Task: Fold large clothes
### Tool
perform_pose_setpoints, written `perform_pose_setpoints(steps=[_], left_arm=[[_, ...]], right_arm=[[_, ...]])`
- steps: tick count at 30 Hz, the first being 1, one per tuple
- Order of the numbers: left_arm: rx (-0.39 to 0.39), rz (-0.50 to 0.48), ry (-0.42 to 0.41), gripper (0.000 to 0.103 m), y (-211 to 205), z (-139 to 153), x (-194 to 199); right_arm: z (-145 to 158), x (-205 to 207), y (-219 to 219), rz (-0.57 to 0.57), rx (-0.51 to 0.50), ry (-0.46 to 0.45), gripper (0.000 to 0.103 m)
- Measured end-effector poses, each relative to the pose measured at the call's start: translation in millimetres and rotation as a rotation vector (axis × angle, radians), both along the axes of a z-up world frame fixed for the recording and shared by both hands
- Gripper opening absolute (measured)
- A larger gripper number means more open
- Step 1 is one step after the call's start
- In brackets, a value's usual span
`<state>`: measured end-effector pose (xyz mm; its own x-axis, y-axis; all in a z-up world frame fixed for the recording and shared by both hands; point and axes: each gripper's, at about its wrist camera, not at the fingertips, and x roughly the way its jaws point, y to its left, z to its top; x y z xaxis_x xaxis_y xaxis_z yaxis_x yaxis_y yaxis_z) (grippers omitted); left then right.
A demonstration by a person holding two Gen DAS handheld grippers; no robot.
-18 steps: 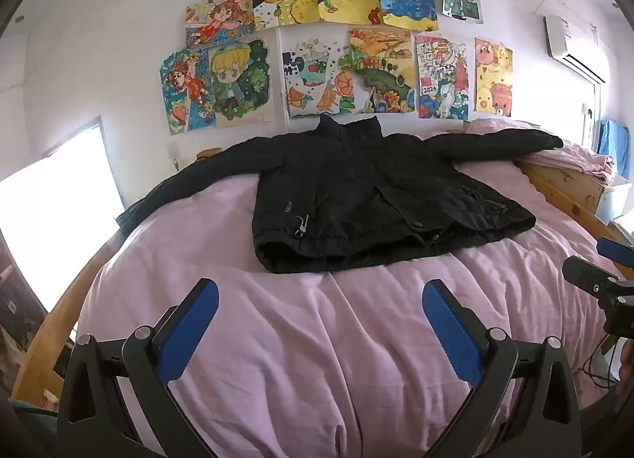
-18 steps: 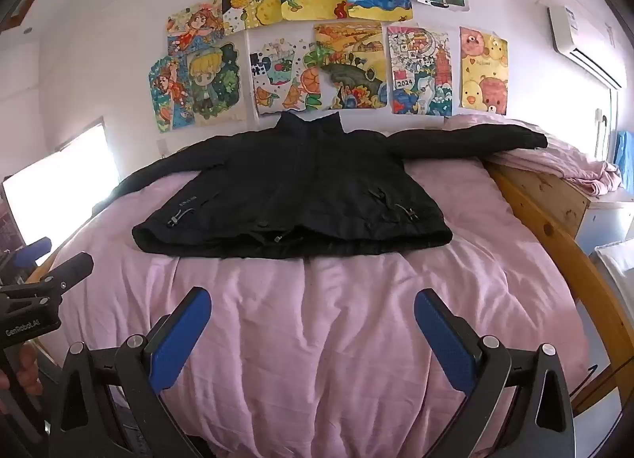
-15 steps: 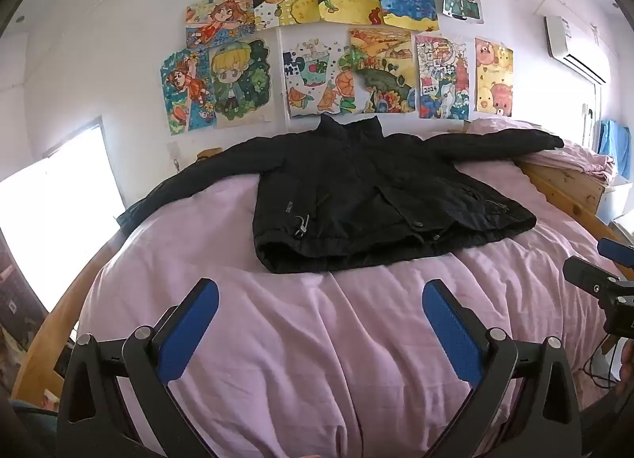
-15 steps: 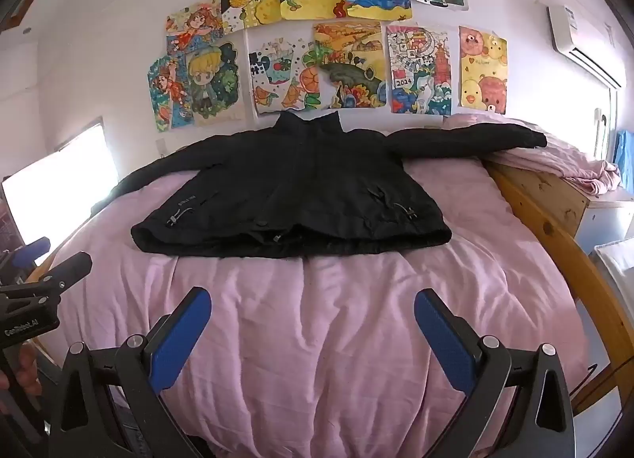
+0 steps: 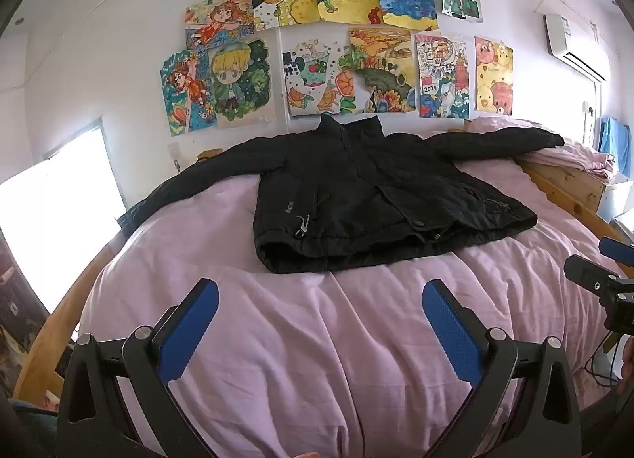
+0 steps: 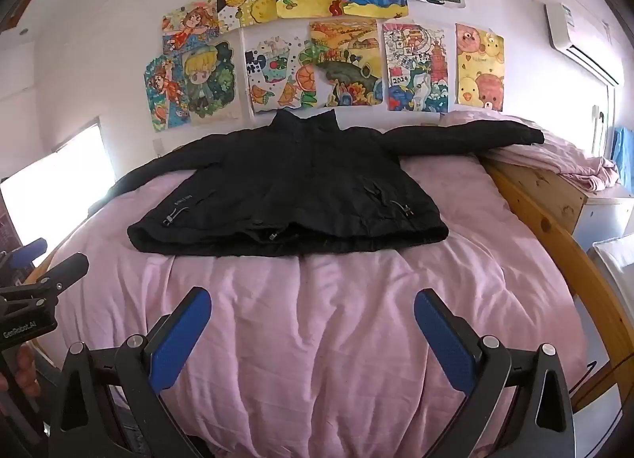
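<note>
- A black jacket (image 5: 368,200) lies flat, front up, toward the bed's (image 5: 317,339) far edge, sleeves spread to both side edges, collar against the wall.
- Left tongs (image 5: 319,323) and right tongs (image 6: 313,325) gape wide, empty, over the pink cover near the bed's near edge.

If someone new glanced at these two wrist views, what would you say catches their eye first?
Probably the black jacket, spread flat with both sleeves out across the far half of the pink bedcover. Right above it, a cluster of bright children's drawings covers the white wall. In the foreground, the blue pads of the left gripper and the right gripper stand wide apart over bare bedcover, short of the jacket's hem, holding nothing.
</note>
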<state>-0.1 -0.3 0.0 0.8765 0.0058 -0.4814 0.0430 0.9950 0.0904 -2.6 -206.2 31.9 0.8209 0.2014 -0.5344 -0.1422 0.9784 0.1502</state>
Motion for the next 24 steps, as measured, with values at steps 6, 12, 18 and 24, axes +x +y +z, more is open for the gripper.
perform_pose_setpoints(steps=[6, 12, 18, 24], left_arm=[[-0.002, -0.001, 0.000, 0.101, 0.1, -0.3, 0.0], [0.002, 0.000, -0.001, 0.101, -0.1, 0.0, 0.0], [0.003, 0.000, -0.002, 0.101, -0.1, 0.0, 0.0], [0.004, -0.001, -0.002, 0.101, -0.1, 0.0, 0.0]], right_arm=[[-0.4, 0.3, -0.5, 0.000, 0.000, 0.002, 0.103], [-0.8, 0.6, -1.0, 0.000, 0.000, 0.003, 0.103], [-1.3, 0.9, -1.4, -0.001, -0.001, 0.004, 0.103], [-1.7, 1.2, -1.6, -0.002, -0.001, 0.006, 0.103]])
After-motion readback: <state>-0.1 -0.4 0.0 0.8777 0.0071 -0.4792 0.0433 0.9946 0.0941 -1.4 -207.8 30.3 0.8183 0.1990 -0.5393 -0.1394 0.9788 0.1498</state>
